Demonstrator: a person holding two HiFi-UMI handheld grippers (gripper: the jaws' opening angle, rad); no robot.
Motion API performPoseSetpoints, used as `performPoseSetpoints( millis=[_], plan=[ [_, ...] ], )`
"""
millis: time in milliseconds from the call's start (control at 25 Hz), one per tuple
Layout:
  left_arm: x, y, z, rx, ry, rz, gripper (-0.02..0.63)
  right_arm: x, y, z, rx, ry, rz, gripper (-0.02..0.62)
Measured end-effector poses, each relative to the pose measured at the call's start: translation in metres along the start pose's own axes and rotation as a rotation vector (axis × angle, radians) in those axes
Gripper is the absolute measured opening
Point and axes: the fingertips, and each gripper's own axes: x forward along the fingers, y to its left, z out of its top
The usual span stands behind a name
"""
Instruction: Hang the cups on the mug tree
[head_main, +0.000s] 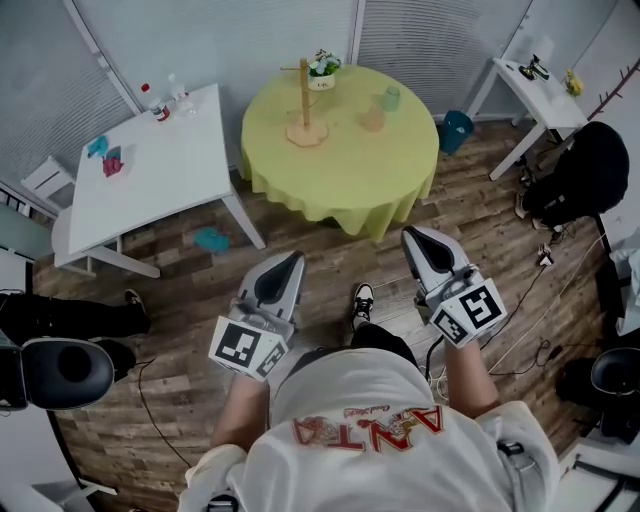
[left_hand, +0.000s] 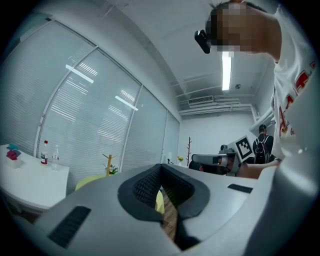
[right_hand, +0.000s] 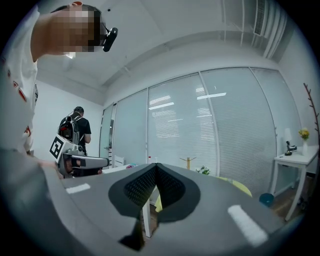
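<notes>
**Red letters on a white shirt**

The person's white shirt has big red letters on it. They are upside down from above and look like "ANTA". A thin red line of writing just beside them is too small to read. The left marker cube and the right marker cube show black-and-white square patterns, not letters or numbers. The bottle on the white tabletop has a red label, too far off to read.
</notes>
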Motion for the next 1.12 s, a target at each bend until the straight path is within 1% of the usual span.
performPoseSetpoints(
  millis=[240, 440, 640, 840, 960, 1120],
  plan=[
    [0.039, 0.024, 0.001, 0.006, 0.014, 0.025, 0.008, 0.035, -0.039, -0.006, 0.024, -0.008, 0.027, 0.002],
    [0.093, 0.043, -0.001, 0.008, 0.04, 0.054, 0.008, 0.059, -0.09, -0.01, 0.047, -0.008, 0.038, 0.002],
    [0.152, 0.044, -0.001, 0.015, 0.071, 0.069, 0.008, 0.072, -0.155, -0.013, 0.101, -0.007, 0.041, 0.001],
    [0.203, 0.052, -0.001, 0.029, 0.098, 0.12, 0.008, 0.089, -0.212, -0.021, 0.139, -0.01, 0.065, 0.001],
    [0.228, 0.051, -0.002, 0.037, 0.109, 0.142, 0.008, 0.095, -0.239, -0.031, 0.161, 0.004, 0.084, 0.001],
    [0.253, 0.053, -0.011, 0.043, 0.141, 0.145, 0.008, 0.102, -0.264, -0.039, 0.183, 0.009, 0.09, 0.002]
  ],
)
